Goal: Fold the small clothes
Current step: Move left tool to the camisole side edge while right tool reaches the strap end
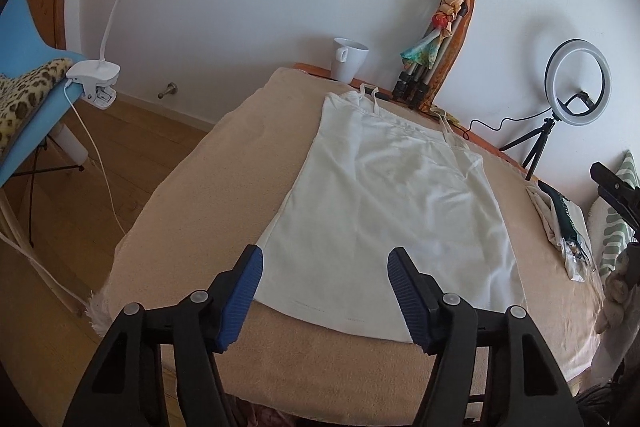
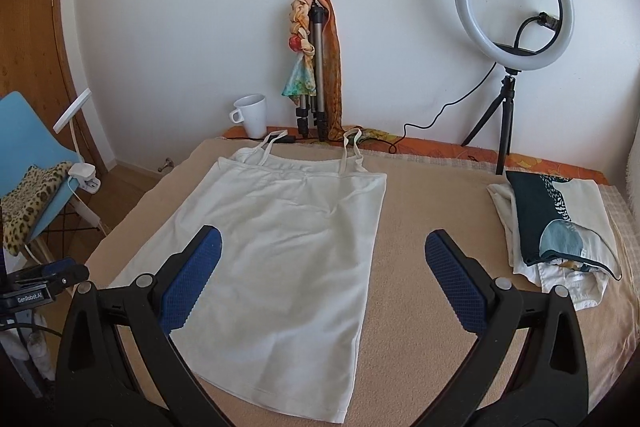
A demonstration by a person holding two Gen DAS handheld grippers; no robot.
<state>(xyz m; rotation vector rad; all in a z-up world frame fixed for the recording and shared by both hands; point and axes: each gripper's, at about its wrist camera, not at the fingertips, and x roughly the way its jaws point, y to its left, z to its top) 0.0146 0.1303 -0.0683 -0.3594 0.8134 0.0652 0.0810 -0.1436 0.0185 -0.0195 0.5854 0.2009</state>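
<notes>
A white strappy top [image 1: 384, 203] lies flat and spread out on the beige cloth-covered table [image 1: 192, 187], straps toward the wall. It also shows in the right wrist view [image 2: 280, 247]. My left gripper [image 1: 325, 259] is open and empty, hovering above the top's near hem. My right gripper [image 2: 323, 243] is open and empty, held above the top's right half near its side edge. The left gripper also shows at the left edge of the right wrist view [image 2: 52, 277].
A stack of folded clothes [image 2: 556, 227] lies at the table's right. A white mug [image 2: 251, 115], a folded tripod with scarves [image 2: 316, 67] and a ring light [image 2: 514, 3] stand along the wall. A blue chair [image 1: 28, 67] with a clip lamp [image 1: 96, 77] is at the left.
</notes>
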